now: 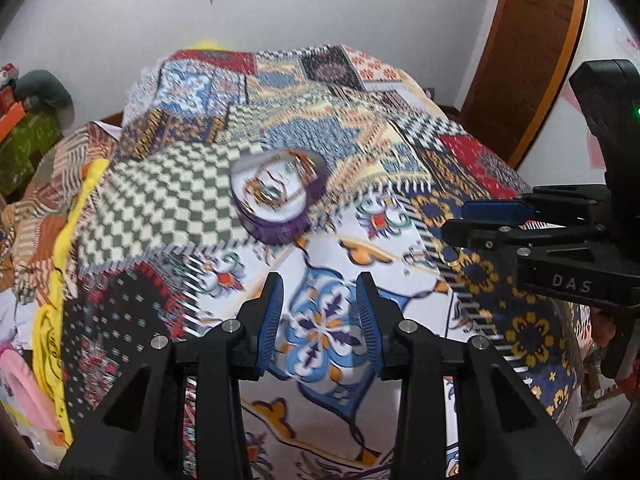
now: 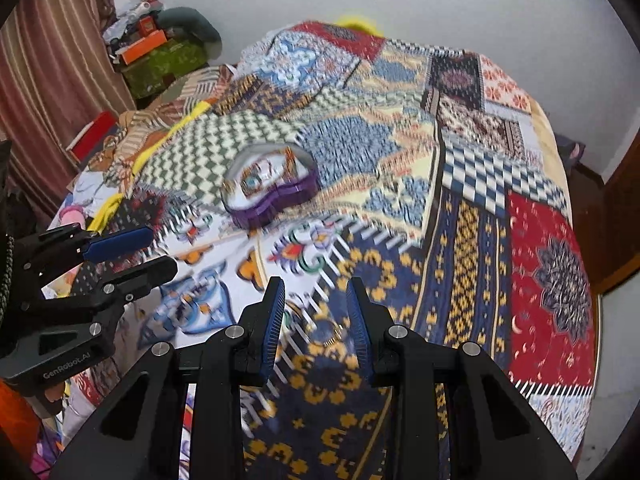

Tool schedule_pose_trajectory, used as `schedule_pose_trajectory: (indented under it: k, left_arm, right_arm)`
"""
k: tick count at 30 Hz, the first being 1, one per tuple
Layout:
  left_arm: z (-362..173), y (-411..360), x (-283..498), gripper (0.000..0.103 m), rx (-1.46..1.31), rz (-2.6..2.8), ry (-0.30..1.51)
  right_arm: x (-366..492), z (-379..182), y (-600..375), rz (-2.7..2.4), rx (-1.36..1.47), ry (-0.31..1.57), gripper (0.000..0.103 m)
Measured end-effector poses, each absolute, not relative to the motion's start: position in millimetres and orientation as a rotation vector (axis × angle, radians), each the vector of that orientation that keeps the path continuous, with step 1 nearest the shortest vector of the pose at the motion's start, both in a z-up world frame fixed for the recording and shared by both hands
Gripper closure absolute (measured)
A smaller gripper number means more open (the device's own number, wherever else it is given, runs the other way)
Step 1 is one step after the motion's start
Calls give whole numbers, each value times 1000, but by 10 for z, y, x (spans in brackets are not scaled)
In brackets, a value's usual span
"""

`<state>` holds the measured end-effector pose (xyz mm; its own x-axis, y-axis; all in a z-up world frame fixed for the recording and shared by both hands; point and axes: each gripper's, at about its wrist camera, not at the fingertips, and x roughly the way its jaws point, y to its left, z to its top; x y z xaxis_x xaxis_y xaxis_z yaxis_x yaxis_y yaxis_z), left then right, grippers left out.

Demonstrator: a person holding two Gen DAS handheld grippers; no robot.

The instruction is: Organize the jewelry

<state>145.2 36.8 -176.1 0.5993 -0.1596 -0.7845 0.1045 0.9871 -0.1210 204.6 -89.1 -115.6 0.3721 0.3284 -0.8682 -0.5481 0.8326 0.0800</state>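
A purple heart-shaped jewelry box [image 1: 276, 196] with a clear lid and jewelry inside sits on the patchwork bedspread [image 1: 192, 184], beyond both grippers; it also shows in the right wrist view [image 2: 270, 186]. A small ring-like piece [image 1: 416, 259] lies on the cloth near the right gripper's tips. Another small gold ring [image 2: 330, 330] lies on the dark blue patch between the right gripper's fingers. My left gripper [image 1: 320, 304] is open and empty above the cloth. My right gripper [image 2: 316, 308] is open above that ring. Both views are blurred.
The bedspread [image 2: 460, 208] covers a bed. Boxes and clutter [image 2: 156, 52] sit at the far left by a striped curtain [image 2: 52, 64]. A wooden door [image 1: 532, 48] stands at the right. A yellow cloth [image 1: 68, 216] lies along the bed's left edge.
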Motion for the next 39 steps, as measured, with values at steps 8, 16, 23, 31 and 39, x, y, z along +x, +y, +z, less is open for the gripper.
schedule_pose_trajectory:
  k: [8,16,23,31,39]
  left_arm:
    - [-1851,205,1510,66,-70,-209,928]
    - [-1887,113,1511,66,-74,-243,930]
    - [-1934,67,1490,66,-67,-275,942]
    - [-1930,2,1564,66,-63,-288,931]
    - [-1952,-138,1709,68,-36,-293,930]
  right_arm:
    - [2008,-1340,-1018,579,-257,1090,74]
    - [1867,-1391,-958,613,-372,1001,65]
    - [1871,-1393,-987,629,-357,978,75]
    - [1857,-1382,-984,629,-360,955,83]
    - [1932,-1362,-1104,612,-316,961,83]
